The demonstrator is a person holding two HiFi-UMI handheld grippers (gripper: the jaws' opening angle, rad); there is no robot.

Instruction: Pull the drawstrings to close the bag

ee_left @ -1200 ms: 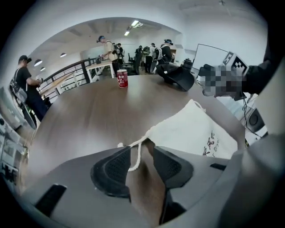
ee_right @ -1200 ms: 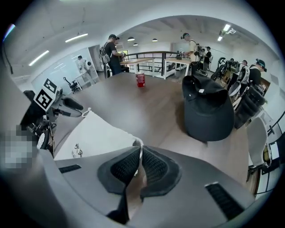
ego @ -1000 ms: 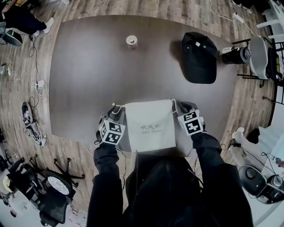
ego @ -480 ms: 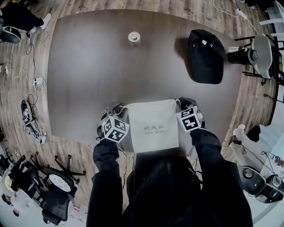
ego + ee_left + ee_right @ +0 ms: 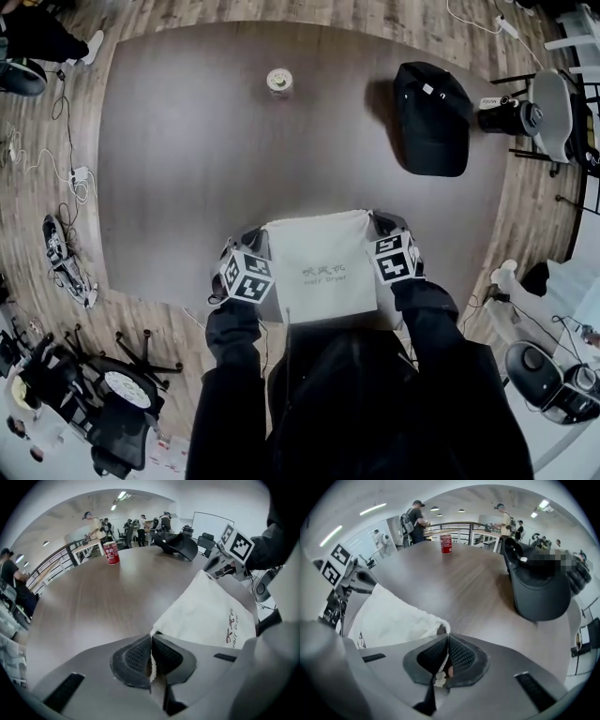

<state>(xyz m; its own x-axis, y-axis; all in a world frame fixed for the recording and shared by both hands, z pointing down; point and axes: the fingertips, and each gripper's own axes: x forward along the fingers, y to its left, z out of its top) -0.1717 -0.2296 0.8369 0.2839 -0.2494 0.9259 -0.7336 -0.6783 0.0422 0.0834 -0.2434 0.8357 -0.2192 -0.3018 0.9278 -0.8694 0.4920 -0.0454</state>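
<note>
A flat white drawstring bag (image 5: 323, 267) lies on the dark table (image 5: 187, 178) at the near edge, its mouth facing away from me. My left gripper (image 5: 255, 242) sits at the bag's top left corner. In the left gripper view the gripper (image 5: 151, 641) is shut on a thin white drawstring (image 5: 151, 663) leading off the bag's corner (image 5: 206, 616). My right gripper (image 5: 384, 228) sits at the top right corner. In the right gripper view that gripper (image 5: 448, 641) is shut on the other drawstring (image 5: 439, 677), with the gathered bag edge (image 5: 393, 616) just ahead of it.
A black cap (image 5: 431, 117) lies at the table's far right, and a red can (image 5: 278, 81) stands at the far middle. Office chairs (image 5: 122, 394), cables and shoes lie on the wooden floor around the table. People stand far off beyond it.
Both grippers have drawn in against the bag's top corners. Their jaws, open a second ago, are now closed on the cords. The bag has not visibly moved.
</note>
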